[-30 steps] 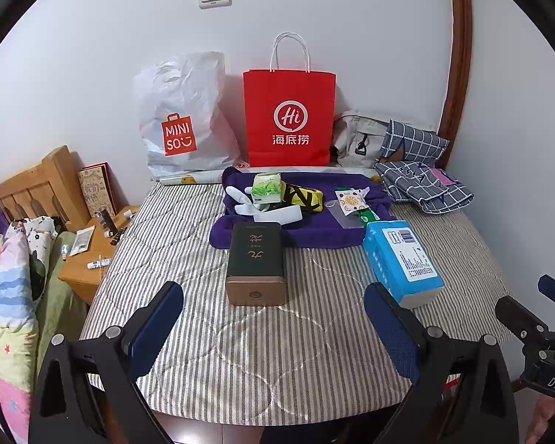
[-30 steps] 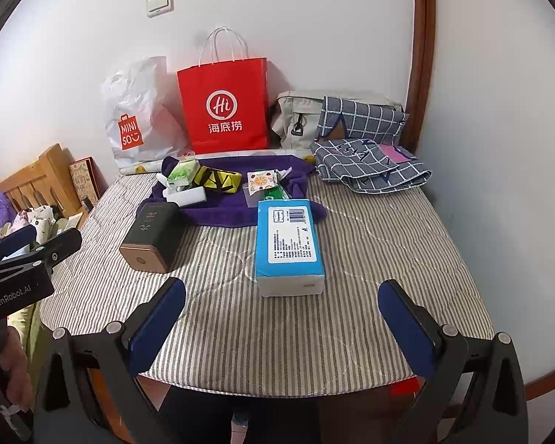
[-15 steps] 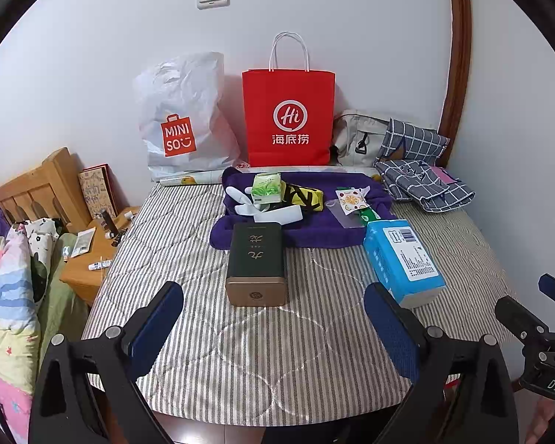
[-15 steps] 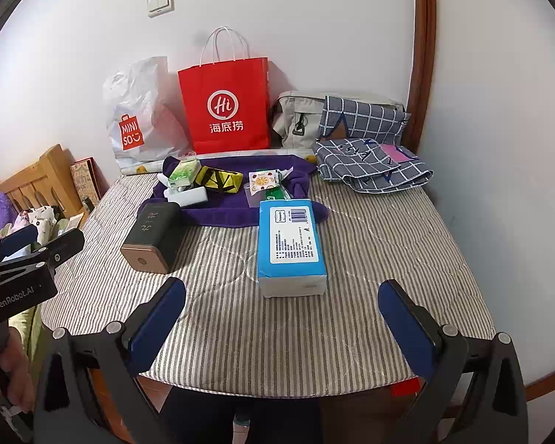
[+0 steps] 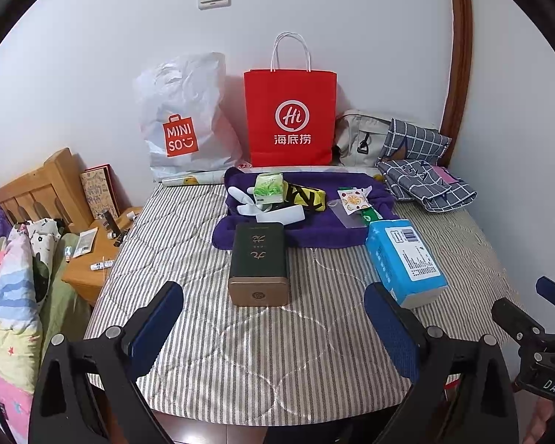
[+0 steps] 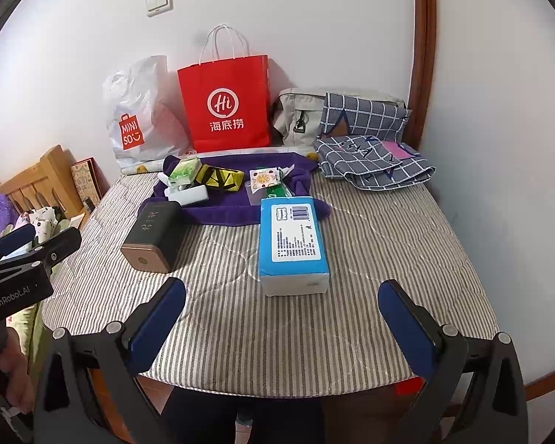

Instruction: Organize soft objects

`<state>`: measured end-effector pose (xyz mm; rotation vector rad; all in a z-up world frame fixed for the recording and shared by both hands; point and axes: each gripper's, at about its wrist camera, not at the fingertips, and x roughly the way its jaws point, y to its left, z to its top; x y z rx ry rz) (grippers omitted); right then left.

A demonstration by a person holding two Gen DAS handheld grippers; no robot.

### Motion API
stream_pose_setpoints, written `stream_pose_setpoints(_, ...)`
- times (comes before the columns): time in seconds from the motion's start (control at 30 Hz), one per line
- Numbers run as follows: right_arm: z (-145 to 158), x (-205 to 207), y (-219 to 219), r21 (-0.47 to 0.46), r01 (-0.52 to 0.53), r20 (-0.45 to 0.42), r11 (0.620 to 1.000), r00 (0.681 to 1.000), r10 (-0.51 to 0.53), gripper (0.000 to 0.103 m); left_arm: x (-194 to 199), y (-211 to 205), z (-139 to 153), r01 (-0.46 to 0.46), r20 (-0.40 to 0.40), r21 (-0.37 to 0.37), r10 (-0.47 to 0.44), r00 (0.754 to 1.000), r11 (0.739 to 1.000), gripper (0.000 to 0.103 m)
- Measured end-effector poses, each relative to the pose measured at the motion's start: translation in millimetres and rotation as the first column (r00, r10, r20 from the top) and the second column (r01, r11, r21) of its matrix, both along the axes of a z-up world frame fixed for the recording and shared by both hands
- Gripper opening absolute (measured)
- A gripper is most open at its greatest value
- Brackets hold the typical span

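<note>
Purple towel (image 5: 314, 229) lies untouched beyond both wide-spread grippers' fingers (image 5: 155, 327).

Two standing bags: one red (image 5: 290, 118), one white (image 5: 183, 118). One purple towel (image 5: 307, 229), one dark box (image 5: 258, 259), one blue tissue pack (image 5: 405, 259), two checked cloths (image 5: 429, 185).

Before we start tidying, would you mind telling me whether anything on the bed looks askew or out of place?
Nothing is spilled or damaged. The purple towel lies rumpled with small packets scattered on it, the dark box lies on its side, and the checked cloth is bunched loosely by the wall. The blue tissue pack overlaps the towel's edge.
</note>
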<state>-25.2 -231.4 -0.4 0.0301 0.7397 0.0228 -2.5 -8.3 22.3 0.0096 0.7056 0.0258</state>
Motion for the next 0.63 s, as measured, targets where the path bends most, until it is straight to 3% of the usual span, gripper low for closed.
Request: stream_pose_setpoints(0.63, 0.9, 3.0, 7.4, 0.002, -0.026, 0.01, 1.0, 1.0, 0.026, 0.102, 4.6, 3.2, -2.0, 0.002, 0.0, 0.0, -0.002, 1.0, 1.0, 0.102)
